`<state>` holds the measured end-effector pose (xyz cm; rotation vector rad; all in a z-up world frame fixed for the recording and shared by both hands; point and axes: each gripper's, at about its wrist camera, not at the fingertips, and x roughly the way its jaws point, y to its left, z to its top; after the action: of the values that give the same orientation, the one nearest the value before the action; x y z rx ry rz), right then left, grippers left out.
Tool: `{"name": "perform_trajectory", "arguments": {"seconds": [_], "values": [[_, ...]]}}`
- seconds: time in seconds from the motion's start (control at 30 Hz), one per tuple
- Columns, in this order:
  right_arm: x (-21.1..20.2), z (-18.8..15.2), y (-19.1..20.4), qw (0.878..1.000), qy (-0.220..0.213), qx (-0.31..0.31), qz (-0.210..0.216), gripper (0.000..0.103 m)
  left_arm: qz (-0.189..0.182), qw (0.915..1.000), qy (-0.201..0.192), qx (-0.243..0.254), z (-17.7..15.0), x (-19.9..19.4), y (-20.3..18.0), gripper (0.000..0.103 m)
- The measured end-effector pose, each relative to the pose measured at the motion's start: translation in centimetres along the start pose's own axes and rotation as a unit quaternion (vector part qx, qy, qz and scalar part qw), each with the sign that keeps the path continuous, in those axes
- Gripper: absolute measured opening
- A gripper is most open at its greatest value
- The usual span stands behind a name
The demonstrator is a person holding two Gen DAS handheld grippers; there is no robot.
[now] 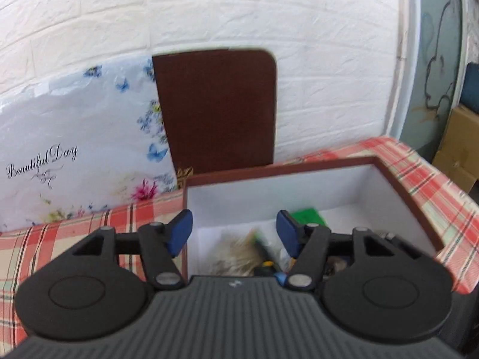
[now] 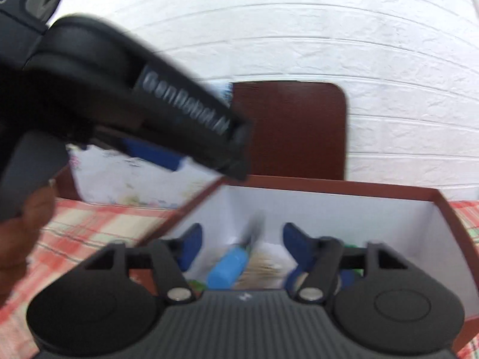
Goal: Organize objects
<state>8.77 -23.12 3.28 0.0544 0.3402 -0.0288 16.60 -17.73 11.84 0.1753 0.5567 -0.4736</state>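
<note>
**Both grippers spread and empty over the box**

We hold the left gripper (image 1: 234, 229) and the right gripper (image 2: 242, 245) with jaws apart, nothing between the pads. Below them the open brown cardboard box with a white lining (image 1: 398, 176) sits on the bench's red plaid cloth (image 1: 74, 227), holding a blue cylinder (image 2: 229, 266), a green block (image 1: 308, 215) and blurred items.

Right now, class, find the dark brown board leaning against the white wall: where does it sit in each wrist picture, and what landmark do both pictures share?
Left wrist: the board stands centre, slightly left, behind the box's far rim.
Right wrist: it stands right of centre, partly hidden by the other tool.
Shared landmark: the open box with white inner walls.
</note>
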Motion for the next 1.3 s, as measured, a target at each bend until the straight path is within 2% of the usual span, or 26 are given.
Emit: {"name": "perform_trajectory", "arguments": {"seconds": [0.07,0.2,0.27,0.3,0.37,0.47,0.5,0.6,0.73,0.93,1.1,1.3], "values": [[0.1,-0.2,-0.5,1.0,-0.004,0.003,0.001,0.062,-0.001,1.0,-0.002,-0.004,-0.7,-0.6,0.7,0.065],[-1.2,-1.0,-1.5,1.0,-0.009,0.012,-0.009,0.064,0.037,0.9993,-0.002,0.003,-1.7,-2.2,1.2,0.065],[-2.4,-1.4,-1.9,0.999,-0.012,0.025,-0.02,0.076,0.047,0.9989,-0.005,-0.001,-2.5,-3.6,1.7,0.066],[-3.4,-1.5,-2.0,0.999,-0.021,0.035,-0.032,0.086,0.053,0.9986,-0.007,-0.004,-3.0,-4.3,2.1,0.068],[-5.8,-1.9,-2.2,0.996,-0.048,0.056,-0.057,0.091,0.063,0.9979,-0.009,-0.008,-4.0,-5.6,2.7,0.074],[-9.1,-2.7,-2.9,0.99,-0.07,0.085,-0.086,0.102,0.078,0.9969,-0.001,-0.01,-5.9,-7.3,3.0,0.075],[-10.0,-3.0,-3.1,0.989,-0.066,0.099,-0.088,0.103,0.081,0.9966,0.003,-0.014,-6.7,-7.9,3.2,0.076],[-11.6,-3.9,-3.5,0.986,-0.029,0.142,-0.084,0.103,0.089,0.9954,0.019,-0.028,-9.2,-9.2,3.5,0.087],[-11.7,-5.0,-2.1,0.985,0.049,0.136,-0.095,0.103,0.096,0.9927,0.058,-0.044,-12.7,-9.9,4.1,0.091],[-12.3,-6.9,1.1,0.985,0.101,0.13,-0.041,0.103,0.126,0.9856,0.09,-0.069,-16.2,-10.5,6.2,0.097],[-12.6,-6.6,4.4,0.992,0.096,0.076,-0.016,0.103,0.148,0.979,0.092,-0.105,-17.1,-11.2,8.4,0.098],[-12.1,-6.4,5.4,0.992,0.102,0.077,-0.014,0.103,0.155,0.9772,0.072,-0.126,-16.6,-12.0,9.8,0.099]]}}
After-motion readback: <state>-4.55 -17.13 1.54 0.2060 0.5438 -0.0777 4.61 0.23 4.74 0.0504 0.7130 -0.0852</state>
